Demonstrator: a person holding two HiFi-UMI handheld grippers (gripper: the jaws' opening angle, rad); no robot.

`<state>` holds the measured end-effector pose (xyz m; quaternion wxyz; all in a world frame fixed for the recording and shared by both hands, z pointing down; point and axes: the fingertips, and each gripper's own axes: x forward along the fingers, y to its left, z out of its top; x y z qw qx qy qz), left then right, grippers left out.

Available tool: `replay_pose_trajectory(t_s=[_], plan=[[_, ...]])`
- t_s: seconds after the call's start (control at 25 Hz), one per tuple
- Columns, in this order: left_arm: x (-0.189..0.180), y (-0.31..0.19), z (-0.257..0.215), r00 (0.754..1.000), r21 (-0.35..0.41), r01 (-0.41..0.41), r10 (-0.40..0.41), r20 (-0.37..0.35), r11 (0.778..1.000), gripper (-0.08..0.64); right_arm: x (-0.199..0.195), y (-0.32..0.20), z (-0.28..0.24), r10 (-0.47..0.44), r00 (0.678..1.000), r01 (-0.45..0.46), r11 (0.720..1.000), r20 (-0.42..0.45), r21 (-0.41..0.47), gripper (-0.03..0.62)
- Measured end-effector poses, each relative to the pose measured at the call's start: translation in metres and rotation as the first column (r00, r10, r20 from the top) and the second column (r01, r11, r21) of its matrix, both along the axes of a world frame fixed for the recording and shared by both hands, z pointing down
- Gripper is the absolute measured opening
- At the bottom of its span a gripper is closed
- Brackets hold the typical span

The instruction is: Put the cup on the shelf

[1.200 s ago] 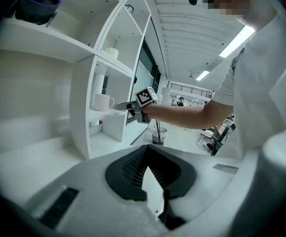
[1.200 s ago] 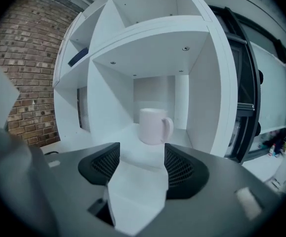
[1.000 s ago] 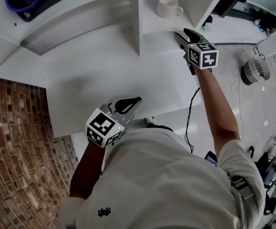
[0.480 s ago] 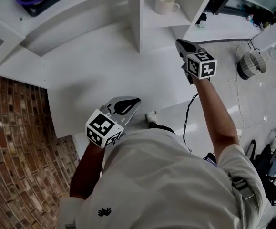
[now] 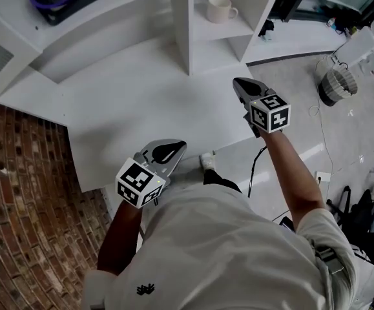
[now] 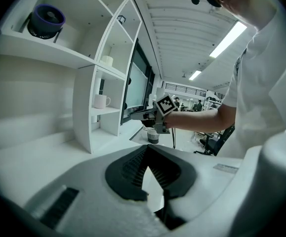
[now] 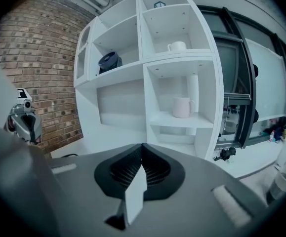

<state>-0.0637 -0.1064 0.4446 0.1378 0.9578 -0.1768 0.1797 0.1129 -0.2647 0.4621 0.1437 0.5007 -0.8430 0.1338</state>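
White ceramic mug (image 5: pixel 219 9) stands on far white shelf (image 5: pixel 233 30); right gripper (image 5: pixel 239 84) closed, empty; left gripper (image 5: pixel 180 145) seemingly likewise

Findings: 0 legible words, numbers or brand names.

Black-and-white square code markers, bearing no letters or digits, stand on the left marker cube (image 5: pixel 138 181) of the left gripper (image 5: pixel 181 146) and on the right marker cube (image 5: pixel 270 113) of the right gripper (image 5: pixel 238 84). Both are well in front of the shelf unit (image 5: pixel 180 24).

A small dark sticker (image 7: pixel 160 4) in the shelf unit's topmost compartment is too small to read. So is a dark emblem (image 5: pixel 143 289) on the person's shirt (image 5: pixel 225 250).
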Motion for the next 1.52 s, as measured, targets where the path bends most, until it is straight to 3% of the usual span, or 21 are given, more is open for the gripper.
replay_pose_trajectory(t_s=[0.72, 1.52], plan=[[-0.024, 0.059, 0.003, 0.999, 0.025, -0.034, 0.034, 0.009, 0.999, 0.006, -0.061, 0.141, 0.015, -0.074, 0.996, 0.076, 0.997, 0.053, -0.029, 0.011], [-0.051, 0.109, 0.009, 0.999, 0.010, -0.039, 0.039, 0.003, 0.999, 0.006, -0.107, 0.219, 0.008, -0.126, 0.989, 0.127, 0.992, 0.079, -0.016, 0.011]])
